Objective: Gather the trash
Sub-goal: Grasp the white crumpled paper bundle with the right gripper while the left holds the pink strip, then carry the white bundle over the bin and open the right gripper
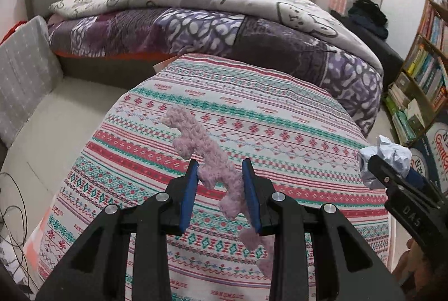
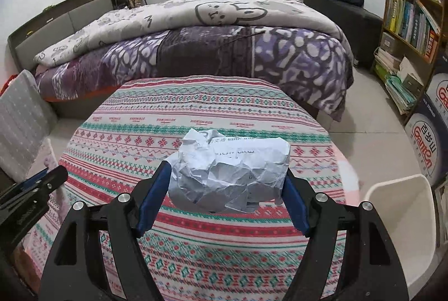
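A pink fuzzy strip (image 1: 196,138) of fabric sticks up and out from between the blue pads of my left gripper (image 1: 219,162), which is shut on it above the patterned tablecloth (image 1: 280,110); its lower end dangles below the jaws. My right gripper (image 2: 226,169) is shut on a crumpled ball of printed white paper (image 2: 238,155), held above the same cloth. In the left wrist view the right gripper (image 1: 392,175) and its paper ball (image 1: 389,152) show at the right edge. The left gripper (image 2: 47,177) appears at the left edge of the right wrist view.
A white bin (image 2: 403,217) stands on the floor at the table's right. A bed (image 2: 196,43) with purple and white quilts lies beyond the table. A bookshelf (image 2: 411,20) and a printed carton (image 2: 428,144) line the right wall. A grey cushion (image 1: 25,76) leans at left.
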Demonstrator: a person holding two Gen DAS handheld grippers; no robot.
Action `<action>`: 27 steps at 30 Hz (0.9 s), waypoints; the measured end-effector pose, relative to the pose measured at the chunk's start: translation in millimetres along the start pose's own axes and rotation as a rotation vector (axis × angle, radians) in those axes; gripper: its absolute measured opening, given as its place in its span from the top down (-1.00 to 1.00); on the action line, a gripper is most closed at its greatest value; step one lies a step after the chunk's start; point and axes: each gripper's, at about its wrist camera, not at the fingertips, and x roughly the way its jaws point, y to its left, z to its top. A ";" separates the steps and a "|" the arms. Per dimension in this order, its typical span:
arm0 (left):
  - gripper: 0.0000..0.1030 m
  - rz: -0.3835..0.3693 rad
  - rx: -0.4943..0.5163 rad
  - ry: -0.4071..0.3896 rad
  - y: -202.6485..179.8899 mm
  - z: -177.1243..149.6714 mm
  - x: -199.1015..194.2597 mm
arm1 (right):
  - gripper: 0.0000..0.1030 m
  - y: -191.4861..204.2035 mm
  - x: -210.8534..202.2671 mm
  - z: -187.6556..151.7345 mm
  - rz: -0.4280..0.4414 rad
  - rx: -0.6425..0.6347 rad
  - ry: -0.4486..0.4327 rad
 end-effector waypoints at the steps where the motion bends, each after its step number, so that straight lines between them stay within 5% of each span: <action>1: 0.38 -0.001 0.007 -0.001 -2.6 -0.6 -0.2 | -0.39 -2.4 -1.8 -0.9 -0.004 -0.003 -0.003; 27: 0.37 -0.062 0.092 -0.027 -87.8 -2.2 -10.7 | -0.40 -94.2 -40.4 -12.6 -0.030 0.107 -0.054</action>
